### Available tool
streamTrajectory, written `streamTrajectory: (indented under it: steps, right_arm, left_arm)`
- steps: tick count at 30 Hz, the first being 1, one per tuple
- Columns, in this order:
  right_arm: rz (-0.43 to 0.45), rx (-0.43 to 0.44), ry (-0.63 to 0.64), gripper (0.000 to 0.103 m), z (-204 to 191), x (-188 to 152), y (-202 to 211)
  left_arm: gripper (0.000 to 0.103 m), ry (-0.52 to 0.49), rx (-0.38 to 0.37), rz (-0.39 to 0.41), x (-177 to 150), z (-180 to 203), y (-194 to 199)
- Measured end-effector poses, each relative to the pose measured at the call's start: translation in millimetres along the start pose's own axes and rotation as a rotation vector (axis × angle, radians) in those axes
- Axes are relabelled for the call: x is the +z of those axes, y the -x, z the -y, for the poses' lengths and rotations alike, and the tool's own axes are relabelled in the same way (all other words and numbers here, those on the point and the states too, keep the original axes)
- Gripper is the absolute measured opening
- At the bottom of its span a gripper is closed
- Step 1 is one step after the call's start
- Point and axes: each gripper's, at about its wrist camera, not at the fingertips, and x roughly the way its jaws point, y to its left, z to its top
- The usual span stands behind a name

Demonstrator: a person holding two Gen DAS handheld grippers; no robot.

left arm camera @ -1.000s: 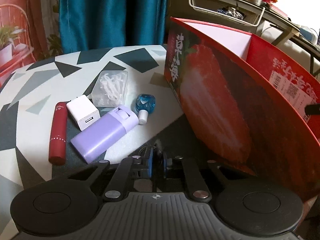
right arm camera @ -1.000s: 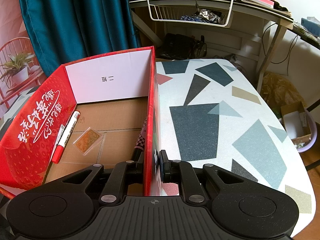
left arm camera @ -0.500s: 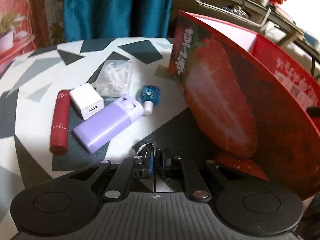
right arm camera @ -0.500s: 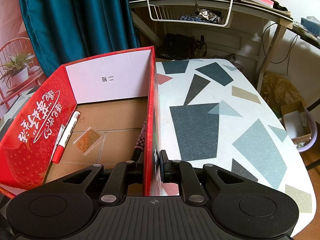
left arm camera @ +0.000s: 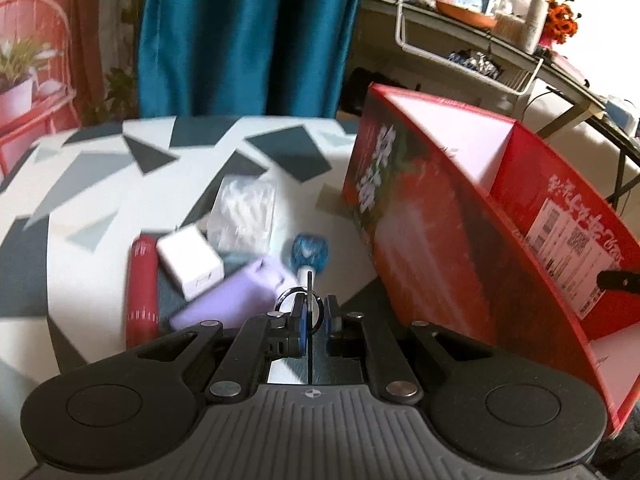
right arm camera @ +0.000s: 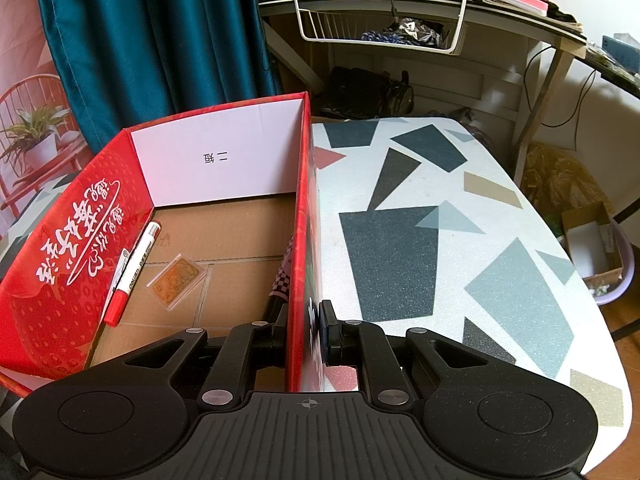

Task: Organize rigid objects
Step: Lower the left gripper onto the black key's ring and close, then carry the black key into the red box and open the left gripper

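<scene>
My left gripper (left arm camera: 314, 316) is shut on a thin flat piece (left arm camera: 309, 284) seen edge-on, with a metal ring (left arm camera: 286, 296) hanging at its left. It is held above the patterned table, just left of the red strawberry box (left arm camera: 440, 240). Beyond it lie a red tube (left arm camera: 142, 284), a white charger (left arm camera: 190, 266), a purple case (left arm camera: 232, 300), a blue bottle (left arm camera: 309, 251) and a clear bag of white picks (left arm camera: 246, 212). My right gripper (right arm camera: 306, 332) is shut on the box's right wall (right arm camera: 302, 220). Inside the box lie a red-capped marker (right arm camera: 134, 268), an orange card in a clear case (right arm camera: 176, 282) and a black checkered item (right arm camera: 282, 276).
The round table (right arm camera: 440, 200) carries grey and black shapes; its edge curves off to the right. Behind it stand a teal curtain (right arm camera: 152, 32), a cluttered desk with a wire basket (right arm camera: 380, 20), and a red chair (left arm camera: 36, 60) at the left.
The left gripper has risen and drawn back from the table with the thin ringed piece between its pads, so the items look farther away. The right gripper and the box have not moved.
</scene>
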Motion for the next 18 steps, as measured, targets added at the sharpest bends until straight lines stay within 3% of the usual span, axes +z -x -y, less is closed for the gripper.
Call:
streamTrajectory:
  steps: [7,18]
  right_arm:
    - [0.000,0.000,0.000,0.012,0,0,0]
    - [0.000,0.001,0.000,0.012,0,0,0]
  left_arm:
    - [0.009,-0.057,-0.031,0.038,25,9,4]
    - [0.009,-0.150,-0.077,0.167,75,32,23]
